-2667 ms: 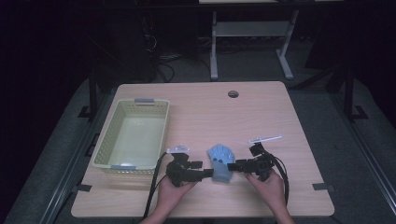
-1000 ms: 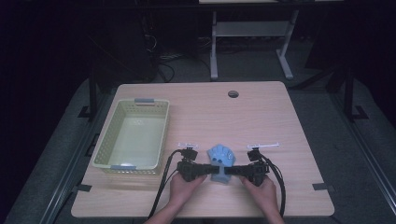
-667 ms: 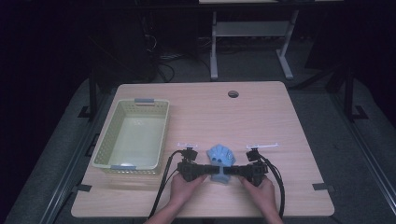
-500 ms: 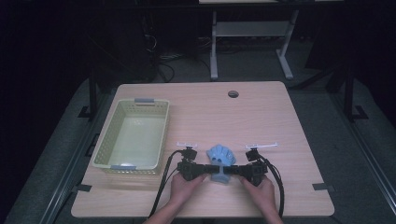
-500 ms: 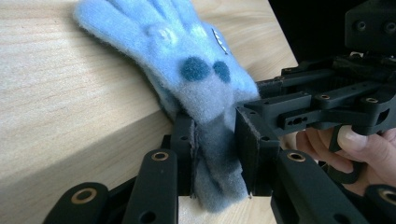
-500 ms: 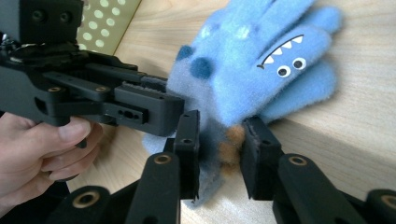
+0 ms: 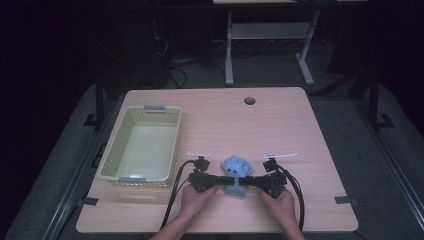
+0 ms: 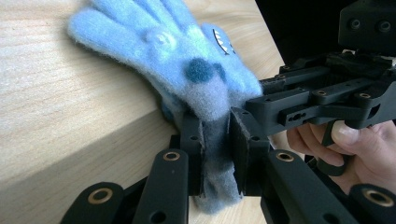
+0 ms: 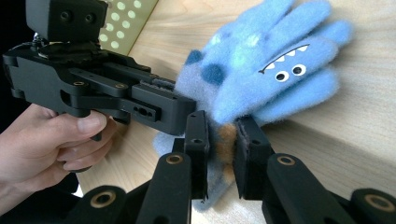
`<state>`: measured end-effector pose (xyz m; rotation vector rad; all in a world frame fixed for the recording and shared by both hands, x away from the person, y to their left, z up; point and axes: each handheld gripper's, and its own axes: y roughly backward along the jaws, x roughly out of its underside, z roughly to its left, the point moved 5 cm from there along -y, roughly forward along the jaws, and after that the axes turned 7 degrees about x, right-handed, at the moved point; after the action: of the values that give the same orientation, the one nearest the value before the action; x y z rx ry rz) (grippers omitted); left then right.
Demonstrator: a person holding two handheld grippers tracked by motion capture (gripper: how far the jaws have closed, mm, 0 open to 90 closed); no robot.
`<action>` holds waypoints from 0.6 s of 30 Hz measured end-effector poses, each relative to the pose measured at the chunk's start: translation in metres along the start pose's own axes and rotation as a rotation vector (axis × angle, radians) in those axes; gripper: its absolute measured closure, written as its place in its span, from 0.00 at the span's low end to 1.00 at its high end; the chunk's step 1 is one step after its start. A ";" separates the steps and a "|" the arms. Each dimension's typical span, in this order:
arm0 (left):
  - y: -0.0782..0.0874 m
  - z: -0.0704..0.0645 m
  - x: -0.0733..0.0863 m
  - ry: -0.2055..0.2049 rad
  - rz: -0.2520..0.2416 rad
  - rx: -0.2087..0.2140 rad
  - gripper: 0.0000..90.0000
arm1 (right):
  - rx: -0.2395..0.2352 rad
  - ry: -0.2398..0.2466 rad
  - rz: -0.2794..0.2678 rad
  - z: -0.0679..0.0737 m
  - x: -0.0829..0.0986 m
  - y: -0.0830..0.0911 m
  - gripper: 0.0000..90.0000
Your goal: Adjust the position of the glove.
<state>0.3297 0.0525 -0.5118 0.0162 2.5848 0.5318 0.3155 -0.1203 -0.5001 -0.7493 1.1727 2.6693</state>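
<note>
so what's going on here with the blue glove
A person at a wooden table holds a gripper in each hand, and both are clamped on a fuzzy blue glove with a monster face. The left gripper and the right gripper each pinch the cuff end from opposite sides, near the table's front edge. A pale green basket sits to the left, with nothing visible in it.

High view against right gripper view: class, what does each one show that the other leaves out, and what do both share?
The high view alone takes in the whole wooden table, its round hole, the full pale green basket and the dark floor around it.

The right gripper view alone gives the blue glove's monster face, with toothy grin and eyes, and the orange fabric pinched between the right tool's black jaws.

Both show the glove near the table's front edge, the left tool closed on it from the other side, and a part of the basket.
</note>
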 end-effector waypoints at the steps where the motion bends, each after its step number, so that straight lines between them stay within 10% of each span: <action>1: 0.000 0.000 0.000 0.001 -0.002 0.002 0.85 | -0.001 0.000 0.000 0.000 0.000 0.000 0.86; 18: 0.006 -0.007 -0.005 -0.014 -0.012 0.047 0.88 | -0.020 0.011 -0.028 0.008 -0.005 0.010 0.86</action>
<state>0.3302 0.0549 -0.5011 0.0195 2.5819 0.4654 0.3138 -0.1210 -0.4870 -0.7785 1.1316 2.6613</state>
